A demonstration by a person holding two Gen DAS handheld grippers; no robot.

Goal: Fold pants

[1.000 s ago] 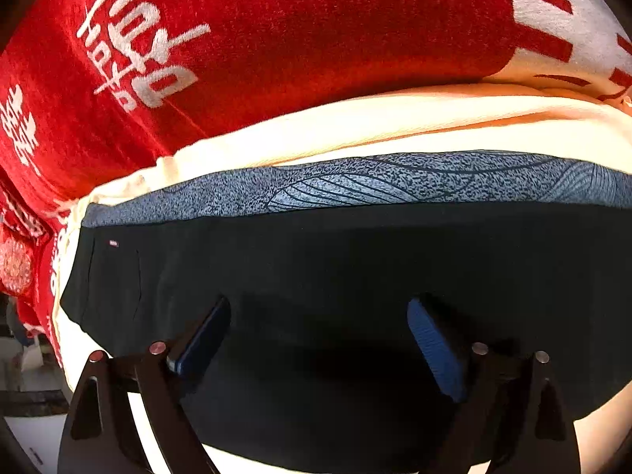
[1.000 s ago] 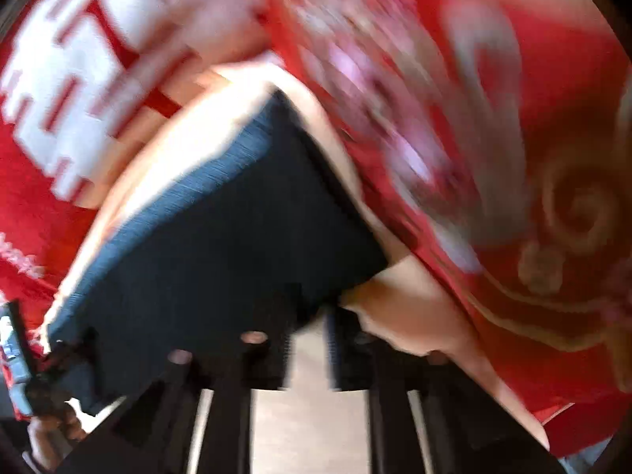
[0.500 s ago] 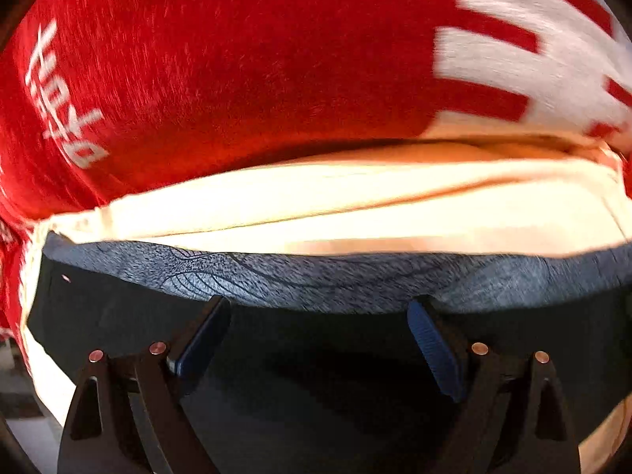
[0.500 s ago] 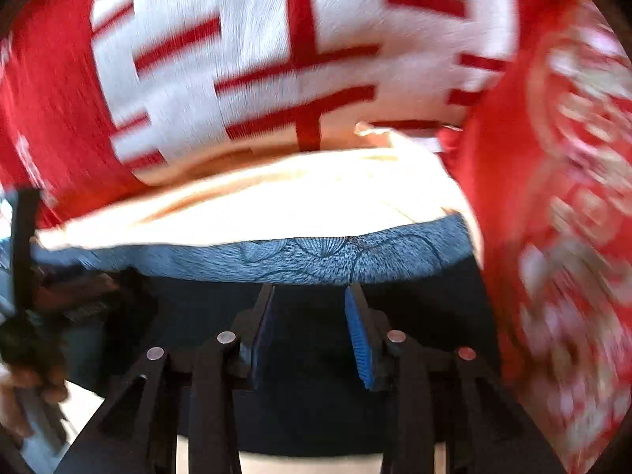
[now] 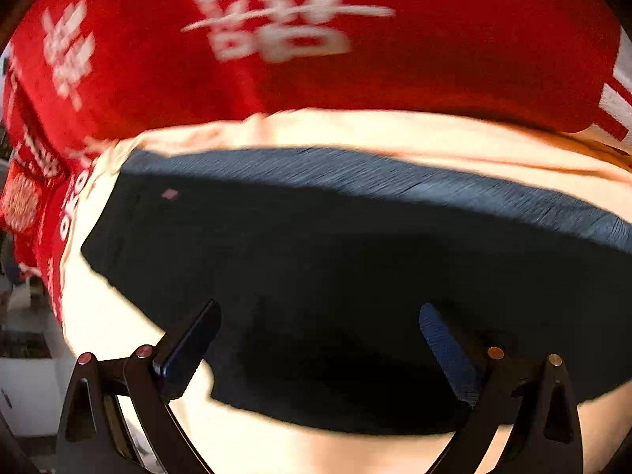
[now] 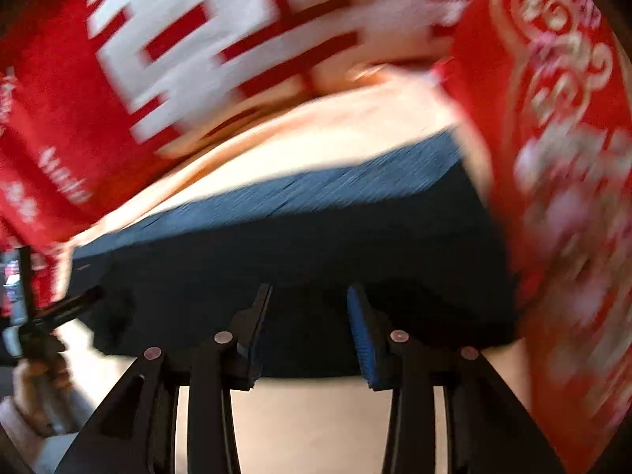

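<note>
Two tongs are seen above a pair of dark pants (image 5: 316, 260), which is laid flat in a folded block on a pale sheet (image 5: 355, 134), with a red printed blanket (image 5: 434, 59) beyond. The left tongs (image 5: 320, 339) are spread about as wide as they go and are opening further at this moment; nothing is pinched, and the dark cloth is seen only beneath and ahead of the gap. The right tongs (image 6: 310, 328) are parted to a middling width, and nothing is gripped there either; the pants (image 6: 296, 252) lie under and in front of them, the near hem showing just behind the pads (image 6: 361, 335). A grey patterned waistband (image 5: 395, 181) runs along the far edge of the block, beyond both tongs. Both tools are pointed steeply down, presumably so that the fold can be checked or a fresh edge picked. The fold is judged largely made, since the edges look squared. At the left of the right-wrist view, a hand (image 6: 39, 379) on the other tool's handle can be made out.
</note>
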